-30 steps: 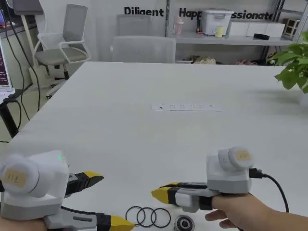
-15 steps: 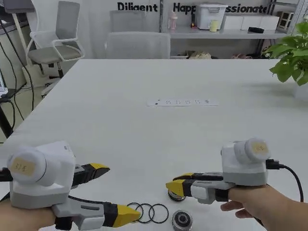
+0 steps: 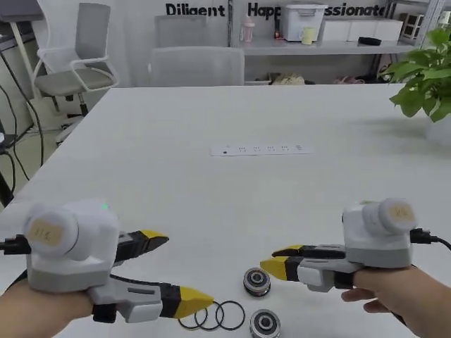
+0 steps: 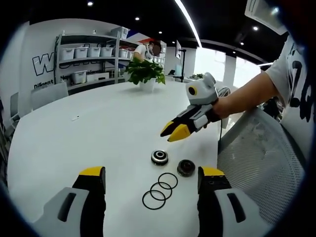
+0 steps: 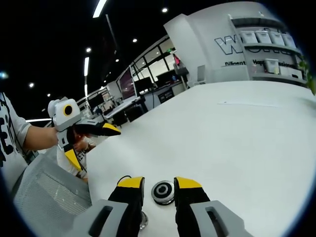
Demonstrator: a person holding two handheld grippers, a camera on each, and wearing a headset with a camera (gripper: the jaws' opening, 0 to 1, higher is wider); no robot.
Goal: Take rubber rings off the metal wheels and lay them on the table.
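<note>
**A:** How do the tongs stand?

**B:** The left tongs (image 3: 171, 270) are spread wide and empty, with one tip just over the three rubber rings (image 3: 211, 315). Those lie in an overlapping row on the surface (image 3: 211, 197). The right tongs (image 3: 278, 258) are parted only a little and hold nothing. Their tips are just beside the farther wheel (image 3: 256, 280), and in the right gripper view it sits ahead between the jaws.

**A:** And the other wheel?

**B:** The second wheel (image 3: 264, 324) lies near the rings, untouched.

**A:** Which step is this?

**B:** I'd say three rings are done and the right tongs are lining up on a wheel. Both wheels show a dark outer band; I cannot tell whether it is rubber.

**A:** Next move?

**B:** Probably clamp that wheel steady, then narrow the left tongs to hook the band without letting the wheel roll.
</note>
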